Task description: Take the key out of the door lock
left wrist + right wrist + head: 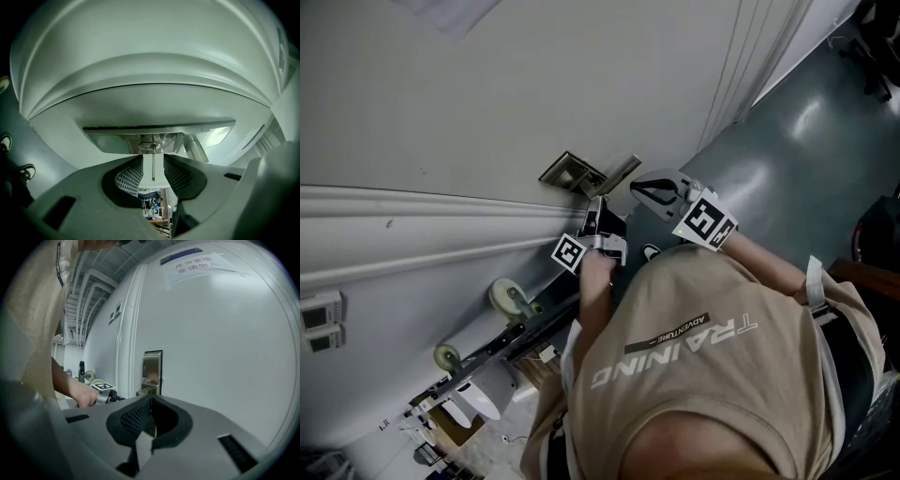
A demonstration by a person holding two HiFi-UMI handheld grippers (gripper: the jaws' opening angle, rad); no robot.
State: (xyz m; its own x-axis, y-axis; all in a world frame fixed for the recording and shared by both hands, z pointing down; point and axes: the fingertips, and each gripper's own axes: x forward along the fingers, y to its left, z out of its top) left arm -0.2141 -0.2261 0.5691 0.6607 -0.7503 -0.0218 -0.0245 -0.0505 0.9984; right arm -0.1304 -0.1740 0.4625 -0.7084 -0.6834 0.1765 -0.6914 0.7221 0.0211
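While the key (153, 171) sits in the lock cylinder (151, 146) of the steel lock plate (159, 137), the left gripper (153, 158) holds its jaws spread on either side of it. The thin blade, seen edge-on, stands in the gap, and neither ribbed pad (130, 177) presses on it. In the left gripper view the door handle (196, 149) juts out at about two o'clock from the key, and the pale door (150, 70) fills the upper half.

From the head view, the left gripper (592, 225) points at the lock plate (572, 172) from about five o'clock. The right gripper (661, 190) hangs near the plate's three o'clock side, apart from the door.

Seen in its own view, the right gripper (150, 399) has its jaw tips pressed together with nothing between them. The lock plate (152, 371) lies at twelve o'clock beyond them. The person's left hand (84, 397) shows at nine o'clock, and a paper notice (194, 266) hangs on the door at one o'clock.
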